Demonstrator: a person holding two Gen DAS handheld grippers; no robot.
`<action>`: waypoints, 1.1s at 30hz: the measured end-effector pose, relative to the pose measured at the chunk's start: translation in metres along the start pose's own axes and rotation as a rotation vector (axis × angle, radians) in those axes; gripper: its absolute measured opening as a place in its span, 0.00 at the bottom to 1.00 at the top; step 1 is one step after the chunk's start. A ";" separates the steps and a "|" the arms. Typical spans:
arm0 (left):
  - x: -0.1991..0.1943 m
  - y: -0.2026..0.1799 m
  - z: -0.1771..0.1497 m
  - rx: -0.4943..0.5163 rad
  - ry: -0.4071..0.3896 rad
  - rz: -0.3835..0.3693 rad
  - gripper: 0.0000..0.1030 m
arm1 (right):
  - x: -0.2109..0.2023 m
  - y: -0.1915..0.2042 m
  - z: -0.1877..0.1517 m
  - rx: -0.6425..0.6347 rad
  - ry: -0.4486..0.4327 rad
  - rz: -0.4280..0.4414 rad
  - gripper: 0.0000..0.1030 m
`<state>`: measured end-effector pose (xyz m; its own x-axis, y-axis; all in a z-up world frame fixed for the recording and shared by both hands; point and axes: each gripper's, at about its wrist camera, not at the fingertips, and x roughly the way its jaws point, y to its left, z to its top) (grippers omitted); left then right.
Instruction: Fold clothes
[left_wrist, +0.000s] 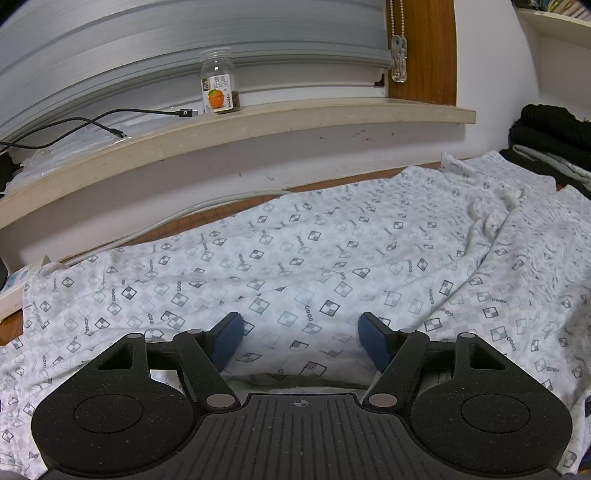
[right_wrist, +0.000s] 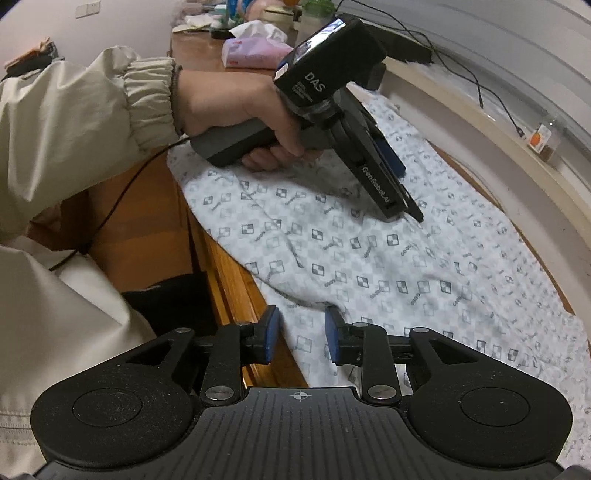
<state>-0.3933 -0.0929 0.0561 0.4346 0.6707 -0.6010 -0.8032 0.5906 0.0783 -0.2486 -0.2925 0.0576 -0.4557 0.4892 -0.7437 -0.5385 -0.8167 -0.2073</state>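
- Left wrist view: my left claw (left_wrist: 301, 341) is spread wide with nothing in it, the blue pads (left_wrist: 373, 341) hanging just over the garment (left_wrist: 295, 258). That's a thin white cloth printed all over with little grey checker squares, lying mostly flat across the wooden table (left_wrist: 184, 225), with a rumpled ridge toward the far right end.
- Behind it is a pale window ledge (left_wrist: 258, 122) with a small clear jar (left_wrist: 219, 81) carrying an orange label, plus a black cable (left_wrist: 74, 125). Dark folded clothes (left_wrist: 554, 133) are stacked at the right.
- Right wrist view: my right claw (right_wrist: 301, 338) is partly parted and released, nothing pinched, sitting right at the cloth's near edge where it meets the table's front lip. A fold of fabric bunches just ahead of the pads.
- You can also see the hand (right_wrist: 236, 110) in a beige elastic-cuffed sleeve (right_wrist: 92, 103) holding the other claw above the cloth.
- My take: for a clean fold, both claws should bite the near hem at matching spots, catching the edge only. This stuff looks soft and floppy, so it'll likely sag and wrinkle if I lift unevenly.
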 end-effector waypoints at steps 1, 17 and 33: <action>0.000 0.000 0.000 0.000 0.000 0.000 0.71 | 0.000 -0.001 0.000 0.005 0.001 0.015 0.21; -0.028 0.009 -0.002 -0.040 -0.066 0.091 0.73 | -0.034 0.017 -0.010 0.026 -0.068 0.224 0.01; -0.053 0.048 -0.027 -0.108 -0.055 0.187 0.76 | -0.004 0.005 -0.009 -0.005 -0.060 0.114 0.32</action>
<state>-0.4653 -0.1119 0.0703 0.2929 0.7892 -0.5398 -0.9095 0.4041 0.0974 -0.2429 -0.3013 0.0533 -0.5548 0.4107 -0.7235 -0.4776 -0.8693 -0.1272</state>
